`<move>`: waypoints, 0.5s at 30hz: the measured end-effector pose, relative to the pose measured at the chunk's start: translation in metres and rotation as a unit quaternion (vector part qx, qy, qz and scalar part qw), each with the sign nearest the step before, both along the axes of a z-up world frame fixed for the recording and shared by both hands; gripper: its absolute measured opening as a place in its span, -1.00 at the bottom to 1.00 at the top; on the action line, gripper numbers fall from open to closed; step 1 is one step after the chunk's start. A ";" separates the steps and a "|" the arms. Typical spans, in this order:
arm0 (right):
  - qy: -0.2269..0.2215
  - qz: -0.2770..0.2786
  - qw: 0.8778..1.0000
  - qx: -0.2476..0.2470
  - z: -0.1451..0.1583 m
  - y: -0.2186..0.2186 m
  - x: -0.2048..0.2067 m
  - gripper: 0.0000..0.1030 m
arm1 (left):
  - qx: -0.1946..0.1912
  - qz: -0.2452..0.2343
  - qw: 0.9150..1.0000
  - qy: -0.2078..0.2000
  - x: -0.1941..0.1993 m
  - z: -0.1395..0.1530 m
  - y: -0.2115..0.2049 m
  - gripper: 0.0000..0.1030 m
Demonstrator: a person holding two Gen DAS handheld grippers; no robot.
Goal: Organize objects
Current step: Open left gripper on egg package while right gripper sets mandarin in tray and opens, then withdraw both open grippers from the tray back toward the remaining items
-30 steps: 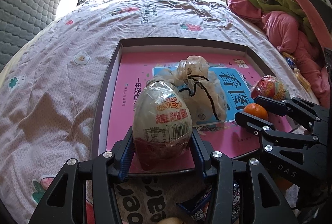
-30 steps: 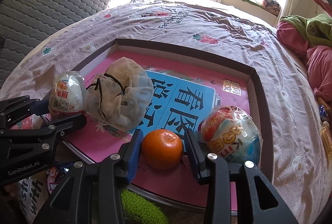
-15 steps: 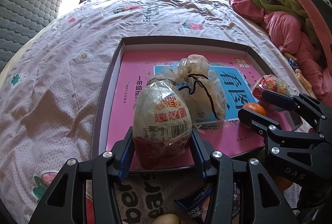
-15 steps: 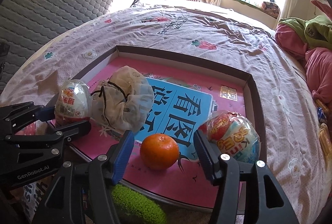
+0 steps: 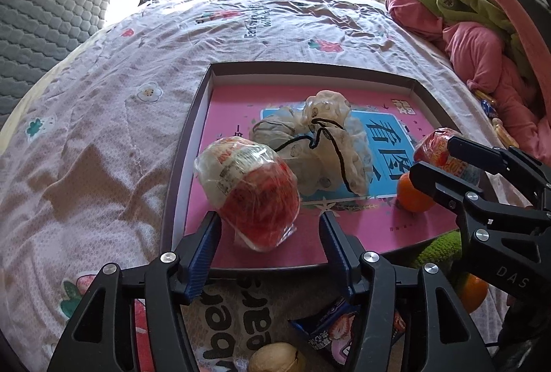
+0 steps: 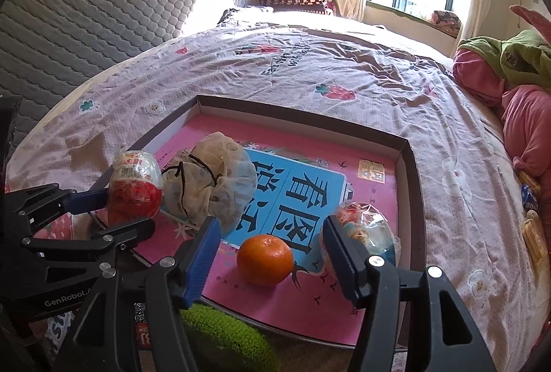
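A shallow dark-rimmed box [image 5: 310, 67] with a pink printed floor lies on the bed. Near its front left corner, a wrapped toy egg [image 5: 248, 189] leans over to the left, red end down. My left gripper [image 5: 268, 217] straddles it; its jaws are opening and the blue pads stand clear of the wrapper. A small orange [image 6: 265, 258] rests on the box floor between the fingers of my right gripper [image 6: 272, 227], which is open and not touching it. A second wrapped egg [image 6: 365, 231] sits just behind the right finger. A cream drawstring pouch [image 6: 210, 186] lies mid-box.
In front of the box lie a walnut [image 5: 275, 360], a snack packet [image 5: 330, 327], a green knitted piece [image 6: 224, 334] and another orange [image 5: 471, 289]. Pink and green clothes [image 5: 482, 45] are heaped at the right. A grey quilted headboard [image 6: 86, 10] rises at the left.
The right jaws let go of the orange and spread wide. The left jaws widened, and the egg they held upright has tipped over to the left.
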State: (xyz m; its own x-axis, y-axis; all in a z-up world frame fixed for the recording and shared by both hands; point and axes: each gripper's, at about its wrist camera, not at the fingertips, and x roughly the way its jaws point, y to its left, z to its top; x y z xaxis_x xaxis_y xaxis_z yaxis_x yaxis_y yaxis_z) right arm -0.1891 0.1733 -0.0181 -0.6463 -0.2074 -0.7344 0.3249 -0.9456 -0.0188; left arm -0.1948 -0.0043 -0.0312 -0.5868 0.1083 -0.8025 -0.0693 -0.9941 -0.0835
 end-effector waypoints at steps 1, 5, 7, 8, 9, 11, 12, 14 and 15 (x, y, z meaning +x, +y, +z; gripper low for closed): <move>0.001 0.000 1.000 0.000 0.001 0.000 0.000 0.19 | 0.000 0.000 1.000 0.001 0.000 0.001 0.000 0.18; 0.007 0.000 1.000 0.002 0.005 0.000 0.002 0.19 | 0.002 0.002 1.000 0.006 0.003 0.005 -0.001 0.18; 0.010 0.001 1.000 0.002 0.006 0.000 0.003 0.19 | 0.001 0.003 1.000 0.008 0.005 0.008 -0.001 0.18; 0.011 0.000 1.000 0.002 0.007 0.000 0.003 0.19 | 0.000 0.002 1.000 0.009 0.005 0.009 -0.001 0.18; 0.012 0.001 1.000 0.001 0.008 0.001 0.004 0.20 | 0.000 0.003 1.000 0.010 0.006 0.010 -0.001 0.18; 0.014 0.001 1.000 0.001 0.009 0.001 0.005 0.20 | 0.001 0.003 1.000 0.012 0.007 0.013 0.000 0.18; 0.015 0.000 1.000 0.000 0.010 0.001 0.005 0.20 | 0.000 0.003 1.000 0.013 0.008 0.014 -0.001 0.18; 0.017 0.000 1.000 -0.003 0.012 0.002 0.005 0.20 | 0.000 0.004 1.000 0.014 0.009 0.016 0.000 0.18; 0.018 0.000 1.000 -0.003 0.012 0.002 0.005 0.20 | 0.000 0.004 1.000 0.015 0.010 0.017 0.000 0.18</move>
